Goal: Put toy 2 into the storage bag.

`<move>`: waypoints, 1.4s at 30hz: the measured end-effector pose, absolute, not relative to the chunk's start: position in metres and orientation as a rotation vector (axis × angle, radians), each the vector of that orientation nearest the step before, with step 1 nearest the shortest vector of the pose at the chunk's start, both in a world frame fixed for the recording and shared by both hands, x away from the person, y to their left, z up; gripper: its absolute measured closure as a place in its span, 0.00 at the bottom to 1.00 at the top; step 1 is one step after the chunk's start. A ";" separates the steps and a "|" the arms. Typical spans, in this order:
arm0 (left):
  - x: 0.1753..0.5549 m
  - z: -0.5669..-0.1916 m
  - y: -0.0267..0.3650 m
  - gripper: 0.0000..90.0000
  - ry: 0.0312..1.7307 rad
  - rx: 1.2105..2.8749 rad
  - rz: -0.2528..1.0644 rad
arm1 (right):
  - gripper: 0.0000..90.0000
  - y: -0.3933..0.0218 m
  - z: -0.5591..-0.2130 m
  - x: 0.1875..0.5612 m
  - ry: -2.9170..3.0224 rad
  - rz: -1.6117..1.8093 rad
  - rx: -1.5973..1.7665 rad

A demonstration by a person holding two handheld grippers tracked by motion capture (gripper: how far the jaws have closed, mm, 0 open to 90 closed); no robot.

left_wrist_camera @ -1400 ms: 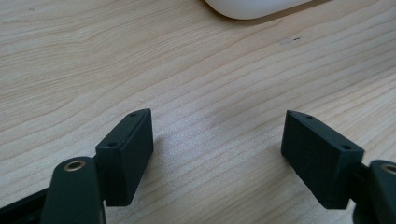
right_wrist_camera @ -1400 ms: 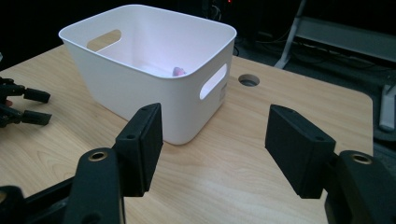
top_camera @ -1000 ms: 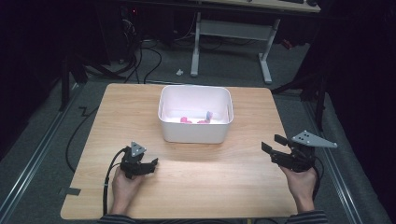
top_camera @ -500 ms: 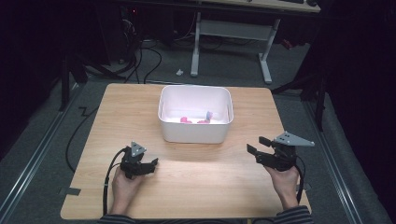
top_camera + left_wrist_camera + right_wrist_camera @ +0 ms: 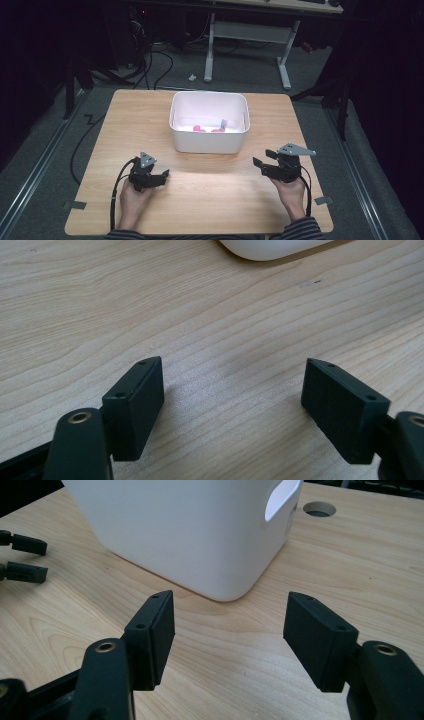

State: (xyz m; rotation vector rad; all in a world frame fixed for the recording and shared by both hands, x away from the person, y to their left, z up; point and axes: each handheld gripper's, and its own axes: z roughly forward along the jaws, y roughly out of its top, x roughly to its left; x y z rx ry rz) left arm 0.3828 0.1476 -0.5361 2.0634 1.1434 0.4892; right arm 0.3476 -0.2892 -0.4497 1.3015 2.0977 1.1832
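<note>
Pale wood of the table [image 5: 210, 205] lies nearest, and both hands rest low over its front half. The left gripper [image 5: 165, 175] is held with its jaws wide apart and nothing between them; in the left gripper view [image 5: 232, 390] bare wood is seen in the gap. The right gripper [image 5: 263, 158] is likewise held with its jaws parted and empty, as the right gripper view [image 5: 230, 625] shows.

Farther on, at the middle of the table, a white tub [image 5: 207, 142] is set, its long axis running across from side to side. It lies ahead of both grippers and between them, the right one being judged the nearer, just off its front right corner. Inside, toward the front wall, small pink pieces [image 5: 200, 128] and a bluish one [image 5: 223, 122] are seen.
</note>
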 end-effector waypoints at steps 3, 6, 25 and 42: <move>0.383 -0.536 0.148 0.28 1.143 2.064 0.489 | 0.42 -0.289 -0.455 0.350 2.093 1.177 1.316; 0.383 -0.536 0.148 0.28 1.143 2.064 0.489 | 0.42 -0.289 -0.460 0.353 2.096 1.165 1.330; 0.383 -0.536 0.148 0.28 1.143 2.064 0.489 | 0.42 -0.287 -0.492 0.365 2.123 1.078 1.414; 0.383 -0.536 0.148 0.28 1.143 2.064 0.489 | 0.42 -0.277 -0.509 0.374 2.152 0.966 1.406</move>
